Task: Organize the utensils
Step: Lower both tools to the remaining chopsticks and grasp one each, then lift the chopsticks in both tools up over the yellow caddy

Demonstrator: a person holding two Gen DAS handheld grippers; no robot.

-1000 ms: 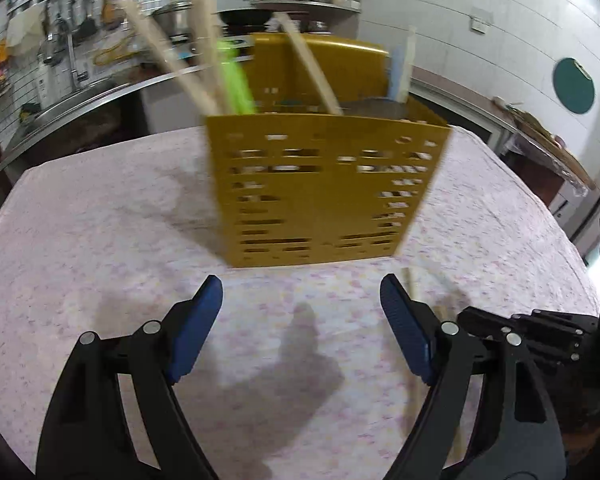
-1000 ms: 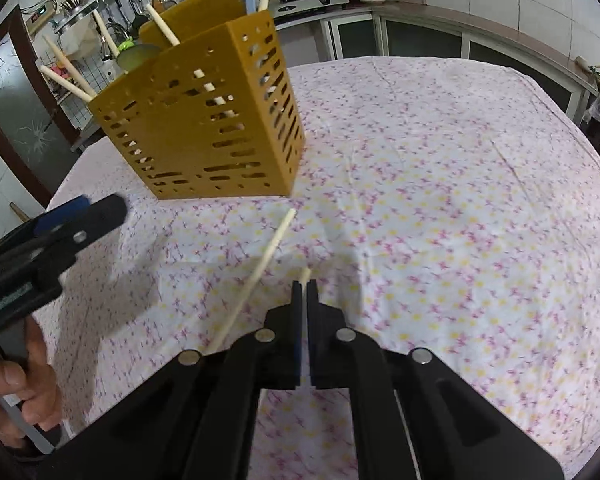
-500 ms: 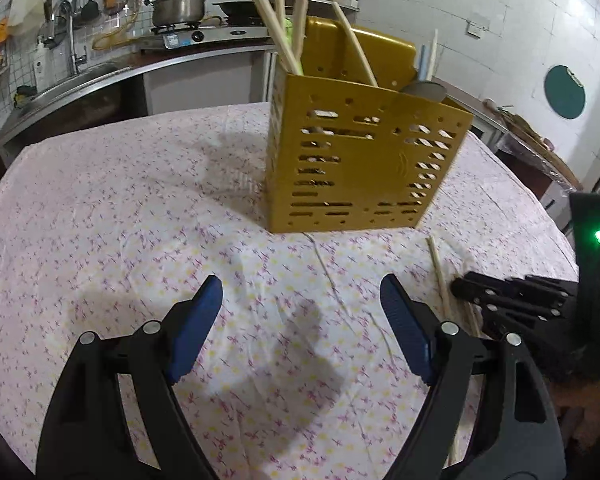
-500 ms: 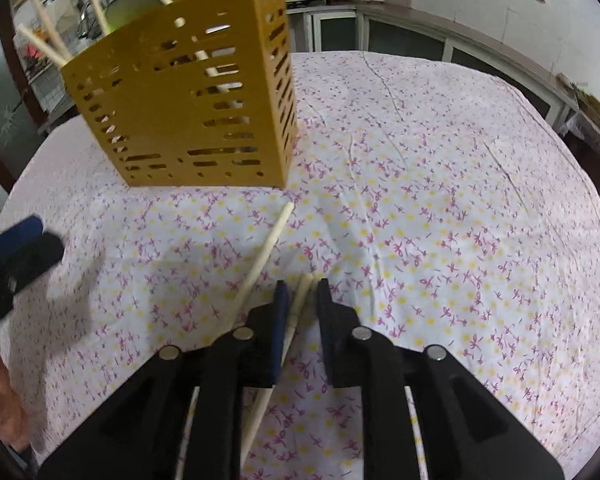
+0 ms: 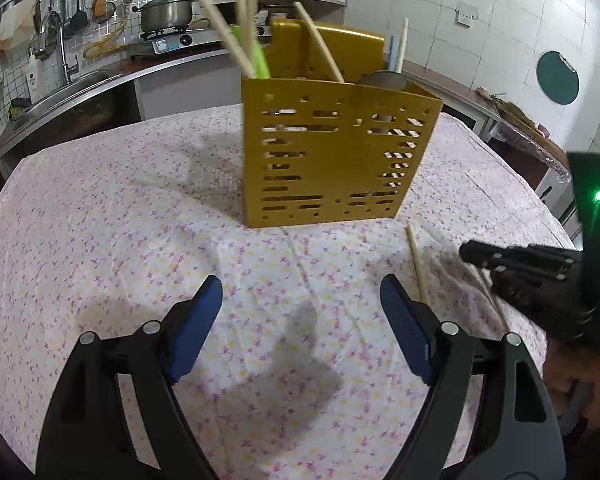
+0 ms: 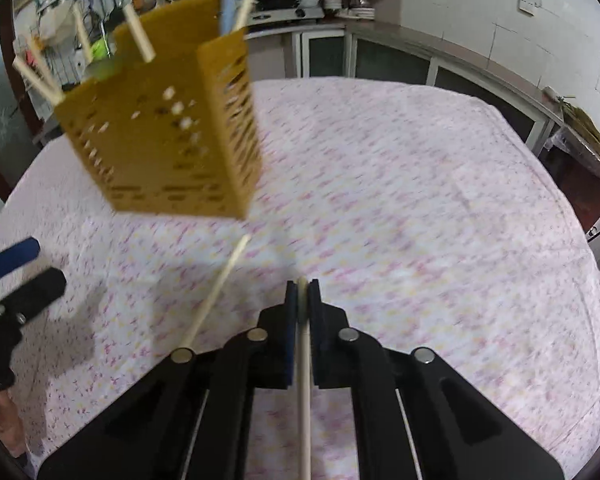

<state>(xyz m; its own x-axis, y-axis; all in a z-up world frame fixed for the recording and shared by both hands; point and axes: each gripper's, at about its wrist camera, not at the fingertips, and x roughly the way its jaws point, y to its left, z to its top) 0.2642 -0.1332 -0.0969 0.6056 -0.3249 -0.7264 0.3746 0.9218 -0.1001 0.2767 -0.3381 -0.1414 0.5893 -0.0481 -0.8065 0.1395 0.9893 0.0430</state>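
A yellow slotted utensil holder stands on the floral tablecloth, with several chopsticks and utensils sticking out of it; it also shows in the right wrist view. My right gripper is shut on a pale chopstick that runs back between its fingers. A second chopstick lies on the cloth to its left, also seen in the left wrist view. My left gripper is open and empty, in front of the holder. The right gripper shows at the right of the left wrist view.
The table is round and covered with a floral cloth. A kitchen counter with a sink, a pot and shelves stands behind it. Low cabinets run along the far wall.
My right gripper has closed on one chopstick and lifted it off the cloth. My left gripper has stayed open while its view shifted.
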